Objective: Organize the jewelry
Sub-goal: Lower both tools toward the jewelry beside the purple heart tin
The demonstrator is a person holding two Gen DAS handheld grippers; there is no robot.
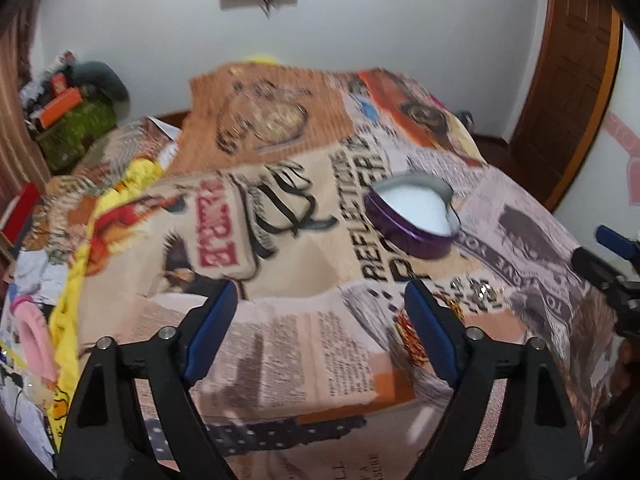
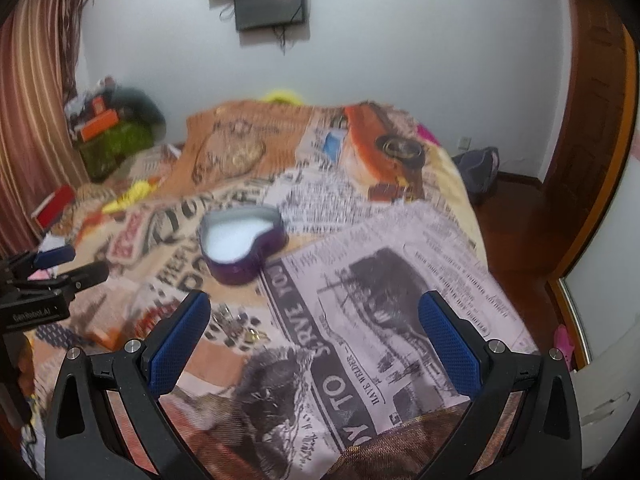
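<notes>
- A bed cover (image 1: 304,344) printed with newspaper clippings is lying over the whole work surface, and everything else is sitting on it or hanging above it.
- A white wall (image 2: 400,60) is standing behind the cover's far edge, with a dark screen (image 2: 268,4) mounted high on it.
- A brown wooden door (image 2: 592,120) is showing at the right of the cover, and a striped curtain (image 2: 28,100) at its left.
- A pile of clutter (image 1: 76,112) with green and orange items is lying at the cover's far left corner.
- The left gripper (image 1: 320,304) is hanging over the near part of the cover, its blue pads standing wide apart with nothing between them.
- The right gripper (image 2: 316,316) is hanging over the cover's near right part, jaws spread wide and gripping nothing.
- A purple heart-shaped tin (image 2: 242,244) is sitting open near the middle of the cover, white lining showing, beyond both grippers and touched by neither.
- Small jewelry pieces (image 2: 240,326), gold and red, are lying loose on the cover nearer the cameras than the tin; they are too blurred to tell apart.
</notes>
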